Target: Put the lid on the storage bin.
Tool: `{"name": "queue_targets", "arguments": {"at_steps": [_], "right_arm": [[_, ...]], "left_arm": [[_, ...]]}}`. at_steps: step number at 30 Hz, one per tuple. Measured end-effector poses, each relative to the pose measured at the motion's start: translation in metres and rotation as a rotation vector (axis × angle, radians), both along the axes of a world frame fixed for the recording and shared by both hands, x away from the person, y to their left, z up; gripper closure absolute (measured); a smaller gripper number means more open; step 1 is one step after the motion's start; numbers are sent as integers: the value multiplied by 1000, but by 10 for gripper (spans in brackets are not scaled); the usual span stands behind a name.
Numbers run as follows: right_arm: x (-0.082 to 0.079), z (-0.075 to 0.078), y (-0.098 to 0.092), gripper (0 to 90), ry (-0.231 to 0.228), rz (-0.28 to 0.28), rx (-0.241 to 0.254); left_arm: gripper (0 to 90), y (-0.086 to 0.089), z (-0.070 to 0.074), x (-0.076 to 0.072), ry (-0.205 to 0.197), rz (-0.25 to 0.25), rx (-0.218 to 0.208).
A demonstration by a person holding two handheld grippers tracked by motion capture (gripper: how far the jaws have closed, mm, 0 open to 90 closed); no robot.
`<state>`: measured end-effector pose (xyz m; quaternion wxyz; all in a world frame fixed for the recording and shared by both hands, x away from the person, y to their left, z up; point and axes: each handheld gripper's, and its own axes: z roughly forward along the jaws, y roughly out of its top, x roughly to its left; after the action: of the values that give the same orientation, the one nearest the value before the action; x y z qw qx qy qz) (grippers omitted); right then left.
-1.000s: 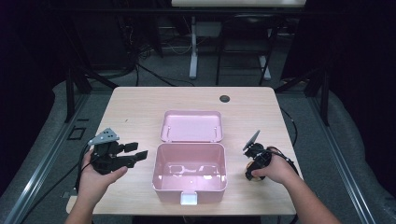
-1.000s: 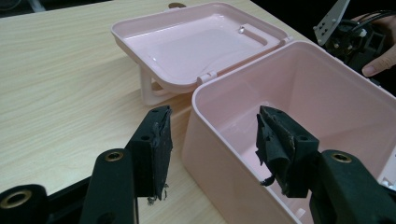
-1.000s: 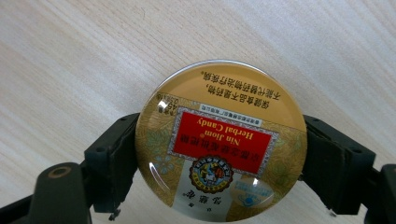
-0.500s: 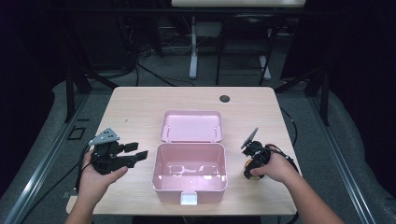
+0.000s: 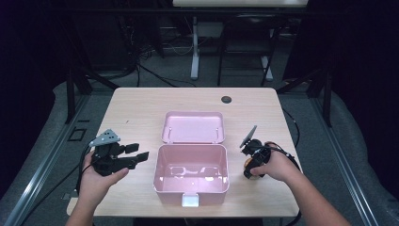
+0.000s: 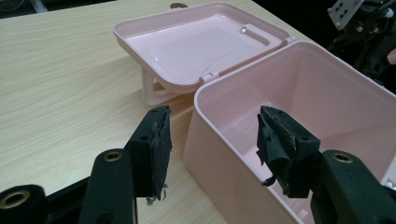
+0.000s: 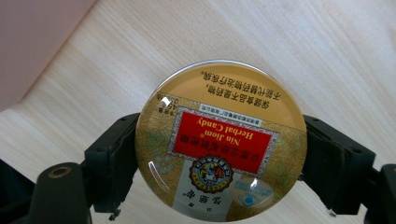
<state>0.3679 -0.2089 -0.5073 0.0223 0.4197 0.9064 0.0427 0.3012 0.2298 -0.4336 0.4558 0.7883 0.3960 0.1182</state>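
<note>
A pink plastic box [image 5: 191, 174] stands open in the middle of the table, empty, with its lid [image 5: 193, 126] laid back behind it. My left gripper [image 5: 139, 154] hovers open just left of the box; in the left gripper view its jaws [image 6: 212, 140] straddle the box's near corner [image 6: 210, 93] without touching it. To the right of the box, my right gripper [image 5: 251, 159] is shut on a round gold candy tin [image 7: 222, 140] with a red label, held a little above the wood.
A small dark round disc [image 5: 227, 99] lies near the far edge of the table [image 5: 136, 108]. In the left gripper view the other gripper [image 6: 369, 28] shows beyond the box. Dark floor, cables and frame legs surround the table.
</note>
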Motion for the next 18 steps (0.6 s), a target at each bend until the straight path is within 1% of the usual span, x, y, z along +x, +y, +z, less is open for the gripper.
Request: {"name": "queue_targets", "arguments": {"at_steps": [1, 4, 8, 9, 12, 18], "right_arm": [[0, 2, 0, 196, -4, 7, 3], [0, 7, 1, 196, -5, 3, 10], [0, 13, 3, 196, -9, 19, 3], [0, 14, 3, 196, -9, 13, 7], [-1, 18, 5, 196, -10, 20, 6], [-2, 25, 7, 196, -15, 24, 10]], "left_arm": [[446, 0, 0, 0, -2, -1, -4], [446, 0, -1, 0, -1, 0, -4], [446, -1, -1, 0, -5, 5, -4], [446, -1, -1, 0, -4, 5, -1], [446, -1, -2, 0, -5, 4, -6], [446, -1, -3, 1, -2, 4, -3]]}}
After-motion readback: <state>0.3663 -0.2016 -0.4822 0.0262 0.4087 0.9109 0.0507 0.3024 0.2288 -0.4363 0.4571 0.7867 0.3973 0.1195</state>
